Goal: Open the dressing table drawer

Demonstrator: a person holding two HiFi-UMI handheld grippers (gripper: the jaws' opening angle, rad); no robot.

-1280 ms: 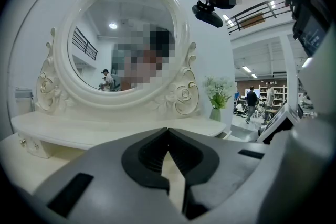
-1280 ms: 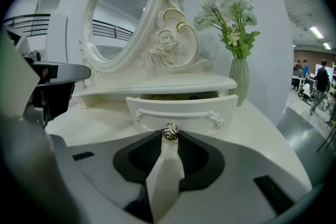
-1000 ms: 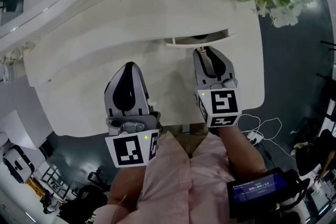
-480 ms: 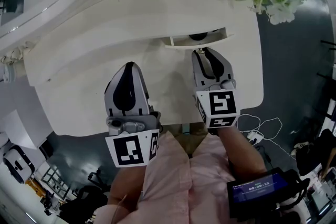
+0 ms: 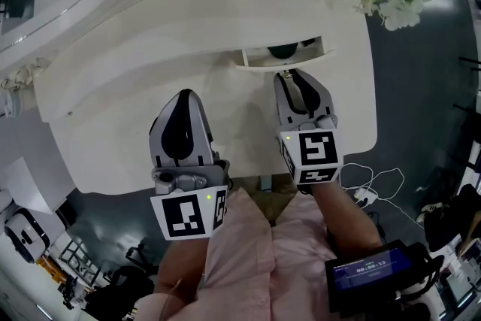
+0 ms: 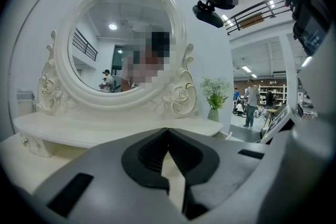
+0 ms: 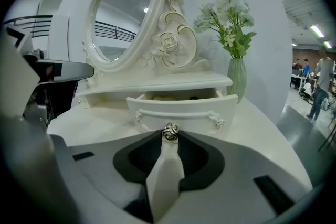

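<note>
While the drawer (image 7: 181, 106) stands partway out of its slot, task reads as mid-pull, not done. Drawer sits in the raised tier at the back of the counter (image 5: 135, 109), R side, below the mirror (image 7: 118, 13), just L of the vase (image 7: 236, 78) w/ flowers. Gap behind the drawer front shows contents: a dark item (image 5: 284, 50) + something pale, can't ID.

Knob (image 7: 169, 131), rosette type, is at the centre of the drawer front. R gripper (image 5: 290, 76) is closed on it at the very tips, one pad each side, body angled down toward the front. Tip hold makes sense: knob is small & sits close to the panel, no room for a deeper bite. Pull line looks approx straight toward the person, so drawer shouldn't rack in its slot (my judgement).

L gripper (image 5: 183, 94) is closed, tips meeting, nothing btwn. It hovers over bare counter well L of the drawer, aimed at the mirror. Prob parked there to stay out of the drawer's path; no bracing that I can see.

Risk: knob slipping out of the tip hold if pull goes off-axis.
</note>
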